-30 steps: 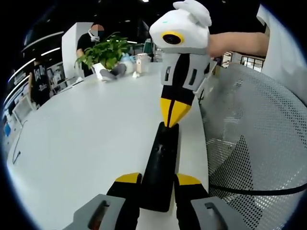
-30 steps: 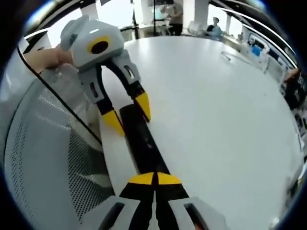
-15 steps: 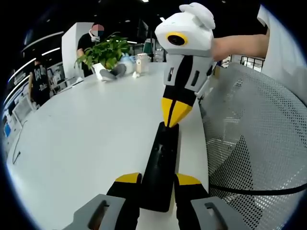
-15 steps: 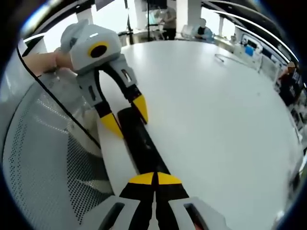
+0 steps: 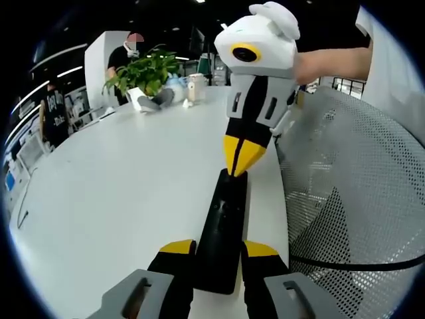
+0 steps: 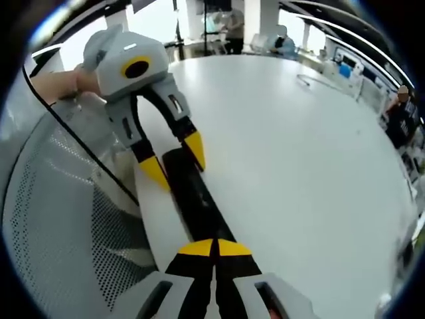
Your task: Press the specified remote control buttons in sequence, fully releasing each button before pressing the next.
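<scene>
A long black remote control (image 5: 223, 216) lies on the white table (image 5: 119, 193) near its edge. My left gripper (image 5: 219, 249) is shut on the remote's near end, one yellow-tipped jaw on each side. My right gripper (image 5: 237, 159) comes down from above with its jaws shut together, and its yellow tips touch the remote's far end. In the right gripper view the same remote (image 6: 194, 199) runs from my shut right gripper (image 6: 214, 247) up to the left gripper (image 6: 174, 159), whose jaws straddle it. A hand holds each gripper.
A white mesh chair back (image 5: 345, 199) with a black cable (image 5: 358, 266) across it stands just past the table edge. A potted plant (image 5: 143, 73) and small items (image 5: 196, 86) sit at the far end. People stand beyond the table (image 6: 232, 20).
The right gripper's body has shifted slightly up and to the right in the left gripper view, its tips staying at the remote's far end. The left gripper's hold is unchanged.
</scene>
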Action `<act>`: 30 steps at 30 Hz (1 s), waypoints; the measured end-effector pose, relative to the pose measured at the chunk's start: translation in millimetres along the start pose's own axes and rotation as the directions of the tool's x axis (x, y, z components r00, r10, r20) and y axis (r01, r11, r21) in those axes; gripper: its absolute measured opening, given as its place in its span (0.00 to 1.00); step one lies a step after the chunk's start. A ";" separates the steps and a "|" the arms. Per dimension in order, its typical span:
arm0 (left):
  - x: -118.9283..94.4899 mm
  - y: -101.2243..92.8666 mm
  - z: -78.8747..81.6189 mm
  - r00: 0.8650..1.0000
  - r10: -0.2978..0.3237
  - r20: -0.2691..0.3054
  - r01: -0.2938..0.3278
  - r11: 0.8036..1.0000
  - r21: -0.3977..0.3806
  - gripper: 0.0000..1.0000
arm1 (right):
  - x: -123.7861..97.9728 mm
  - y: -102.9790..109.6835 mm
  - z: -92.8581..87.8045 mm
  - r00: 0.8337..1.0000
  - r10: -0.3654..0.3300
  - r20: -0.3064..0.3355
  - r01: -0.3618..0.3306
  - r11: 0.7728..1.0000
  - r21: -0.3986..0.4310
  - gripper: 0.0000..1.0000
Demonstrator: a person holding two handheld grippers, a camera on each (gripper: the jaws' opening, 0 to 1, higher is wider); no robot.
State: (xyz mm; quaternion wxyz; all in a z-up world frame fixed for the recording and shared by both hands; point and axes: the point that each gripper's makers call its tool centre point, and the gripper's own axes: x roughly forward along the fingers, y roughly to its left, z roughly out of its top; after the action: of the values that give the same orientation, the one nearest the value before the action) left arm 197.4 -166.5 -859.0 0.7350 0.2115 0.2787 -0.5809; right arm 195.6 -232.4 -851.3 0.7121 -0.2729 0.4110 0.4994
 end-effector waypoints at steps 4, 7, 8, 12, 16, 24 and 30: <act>0.0 0.0 -0.1 1.000 0.000 0.000 0.000 1.000 0.000 0.27 | -0.4 -1.1 -0.2 1.000 -0.002 0.005 0.002 1.000 0.010 0.00; 0.0 -0.2 -0.1 1.000 0.001 -0.001 -0.001 1.000 0.000 0.26 | -0.9 -1.5 0.2 1.000 0.003 0.010 -0.004 1.000 0.026 0.00; 0.0 -0.2 -0.1 1.000 0.001 -0.001 -0.001 1.000 0.000 0.27 | -0.9 -1.4 0.2 1.000 0.005 0.010 -0.005 1.000 0.028 0.00; 0.2 -0.1 -0.2 1.000 0.001 0.000 -0.001 1.000 -0.001 0.27 | -1.0 -1.4 0.0 1.000 0.005 0.016 -0.005 1.000 0.012 0.00; 0.3 0.0 -0.1 1.000 0.002 -0.001 -0.002 1.000 -0.001 0.27 | -2.5 -1.3 0.7 0.999 0.004 0.044 -0.005 1.000 0.030 0.00; 0.4 0.1 -0.2 1.000 0.002 0.000 -0.002 1.000 -0.002 0.27 | 0.4 0.4 6.2 0.999 0.008 0.047 -0.008 1.000 0.007 0.00; 0.7 0.3 0.0 1.000 0.003 0.000 -0.003 1.000 -0.002 0.27 | 4.2 1.5 10.7 0.999 0.019 0.044 -0.018 1.000 -0.016 0.00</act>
State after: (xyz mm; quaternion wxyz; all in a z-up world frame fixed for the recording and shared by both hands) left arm 197.8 -166.9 -859.5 0.7360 0.2110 0.2788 -0.5797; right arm 198.2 -221.3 -849.4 0.7144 -0.2635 0.3936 0.5150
